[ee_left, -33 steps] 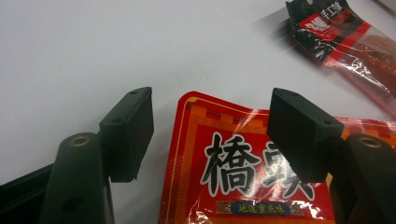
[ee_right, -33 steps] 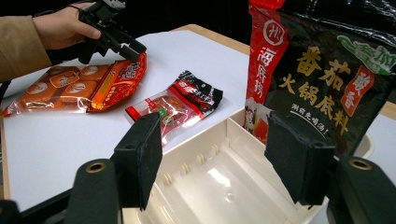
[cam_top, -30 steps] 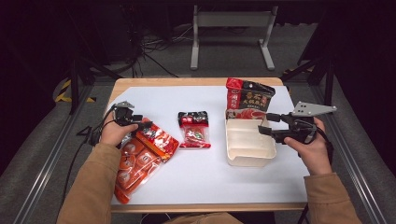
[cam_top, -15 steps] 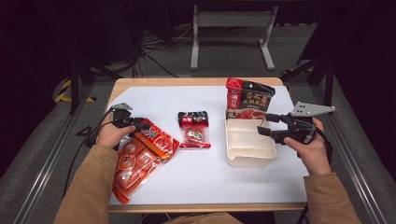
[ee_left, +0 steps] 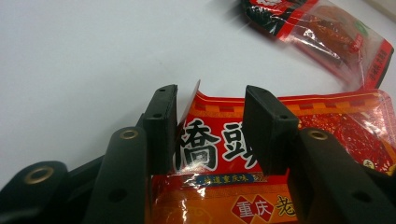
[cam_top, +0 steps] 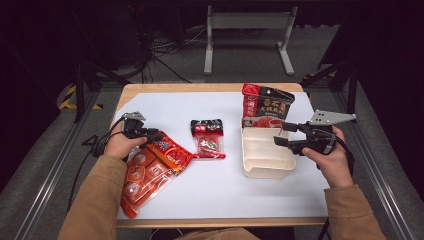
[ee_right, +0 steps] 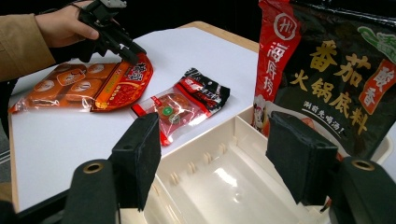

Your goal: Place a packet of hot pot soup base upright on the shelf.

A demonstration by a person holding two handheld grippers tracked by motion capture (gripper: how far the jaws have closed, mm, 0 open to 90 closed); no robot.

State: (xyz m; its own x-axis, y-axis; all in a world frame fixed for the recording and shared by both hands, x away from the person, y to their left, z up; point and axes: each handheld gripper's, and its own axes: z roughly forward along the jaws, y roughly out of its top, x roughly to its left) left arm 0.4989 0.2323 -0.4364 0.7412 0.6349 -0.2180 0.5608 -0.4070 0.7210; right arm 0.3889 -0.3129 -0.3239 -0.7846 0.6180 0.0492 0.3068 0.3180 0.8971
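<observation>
A red seasoning packet (cam_top: 169,152) lies on a longer orange packet (cam_top: 139,176) at the table's left. My left gripper (cam_top: 154,135) is at the red packet's far corner. In the left gripper view the jaws straddle the packet's curled top edge (ee_left: 212,140); they have just been closing, and a gap still shows beside each pad. My right gripper (cam_top: 283,134) hangs open over the near right part of a cream divided tray (cam_top: 264,171), with nothing between its pads (ee_right: 140,158).
A small red-and-black packet (cam_top: 207,138) lies mid-table. A tall dark hotpot-base bag (cam_top: 267,102) leans at the tray's far end. White paper (cam_top: 165,107) covers the wooden table. A metal stand (cam_top: 250,30) is on the floor beyond.
The left gripper's jaws have drawn closer together around the red packet's edge. Both hands and all packets stay where they were.
</observation>
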